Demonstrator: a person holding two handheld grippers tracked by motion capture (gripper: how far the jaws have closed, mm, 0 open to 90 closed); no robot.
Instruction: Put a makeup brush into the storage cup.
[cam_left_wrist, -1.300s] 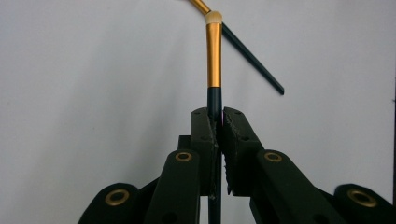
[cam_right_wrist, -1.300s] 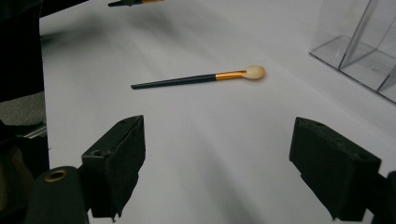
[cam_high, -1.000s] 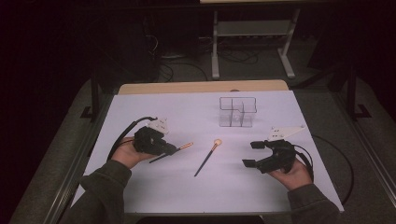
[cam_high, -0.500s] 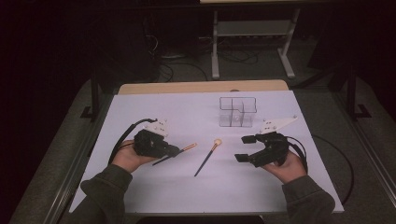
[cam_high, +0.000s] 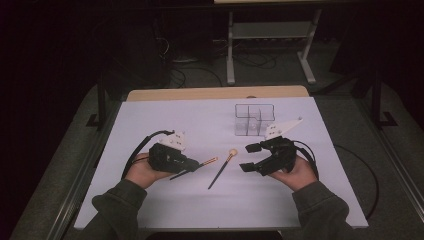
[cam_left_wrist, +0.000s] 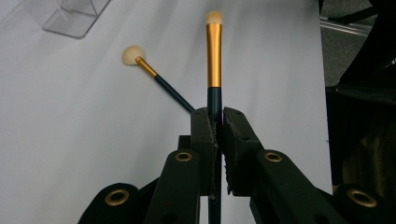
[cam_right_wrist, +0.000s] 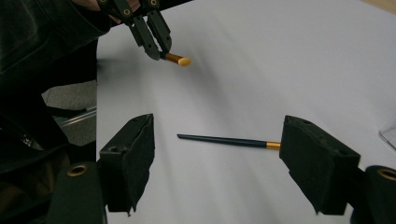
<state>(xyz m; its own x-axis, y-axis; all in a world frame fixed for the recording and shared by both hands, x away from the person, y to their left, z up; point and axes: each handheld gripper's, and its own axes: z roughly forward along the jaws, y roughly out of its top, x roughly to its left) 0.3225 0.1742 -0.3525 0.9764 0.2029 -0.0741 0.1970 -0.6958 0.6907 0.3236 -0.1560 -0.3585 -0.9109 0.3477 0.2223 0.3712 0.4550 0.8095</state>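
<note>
Two makeup brushes were in play at that moment, and I had each hand-held gripper set for a different job. My left hand-held gripper (cam_high: 192, 166) had its jaws pressed shut on the dark handle of the flat brush (cam_left_wrist: 214, 56), gripping low so that the gold ferrule and pale tip stuck straight out ahead of the jaws. I judged that grip sensible: it left the working end free and visible in the left gripper view, ready to be aimed at a slot. My right hand-held gripper (cam_high: 253, 157) was spread wide and held nothing. In the right gripper view its two pads framed the round brush (cam_right_wrist: 229, 140), which lay flat on the white counter (cam_high: 200, 120) between the two hands, bristle end toward the far side. I read the wide opening as room to straddle that thin handle before closing.

The clear acrylic organizer (cam_high: 254, 119) stood on the counter just beyond the right hand-held gripper, empty as far as I could tell, and looked the likely place for both brushes. Little stood in the way. The lying brush sat close to the held one, so a careless swing of the left hand could knock it. The black cable (cam_high: 137, 150) looping off the left hand-held gripper trailed over the counter behind that hand, clear of the brushes.
</note>
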